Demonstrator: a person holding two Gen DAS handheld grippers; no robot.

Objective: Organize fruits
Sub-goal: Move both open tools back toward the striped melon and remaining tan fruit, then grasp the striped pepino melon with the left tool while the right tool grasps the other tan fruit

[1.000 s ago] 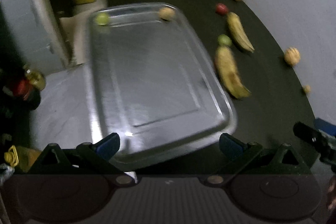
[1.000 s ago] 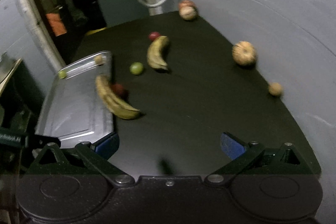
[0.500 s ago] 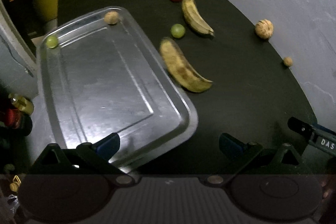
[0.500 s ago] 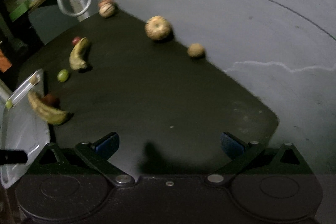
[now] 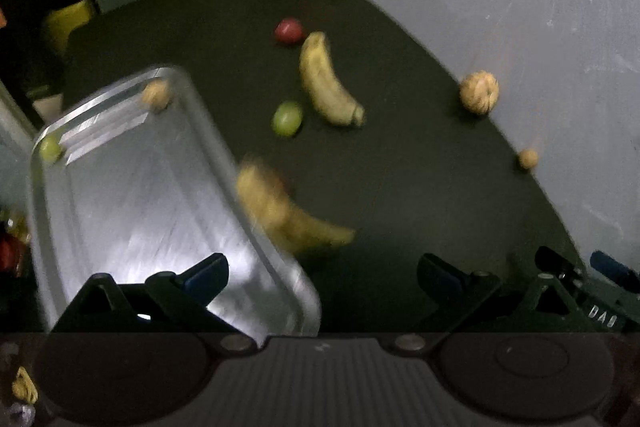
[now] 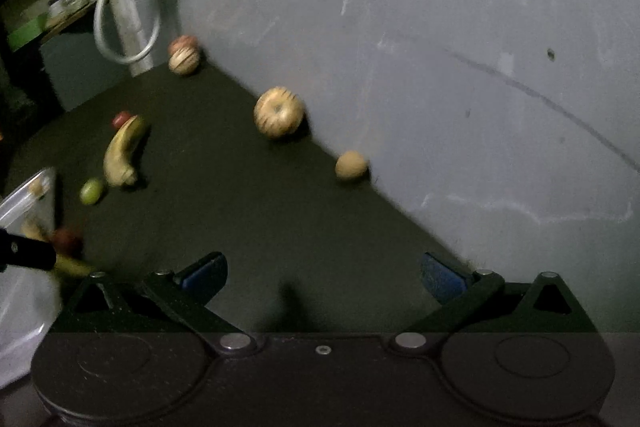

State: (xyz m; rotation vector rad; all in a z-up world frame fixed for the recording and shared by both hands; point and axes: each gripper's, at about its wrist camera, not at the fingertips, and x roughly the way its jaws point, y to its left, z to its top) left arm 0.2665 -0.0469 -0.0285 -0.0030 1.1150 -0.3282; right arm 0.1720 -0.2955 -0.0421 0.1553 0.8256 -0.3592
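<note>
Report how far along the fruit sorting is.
Done: a small green fruit and a tan one sit in the metal tray. In hand: nothing; both grippers' jaws stand open. Left: two bananas, a green fruit and the others on the black table.

Dim out here, and my two fisheye views bend hard at the rims, corners gone black. Motion blur smears the near banana (image 5: pixel 280 215) and the metal tray (image 5: pixel 132 195), which throws white glare at seven o'clock. On my right view, a soft shadow falls on the dark desk (image 6: pixel 248 219) at six o'clock.
</note>
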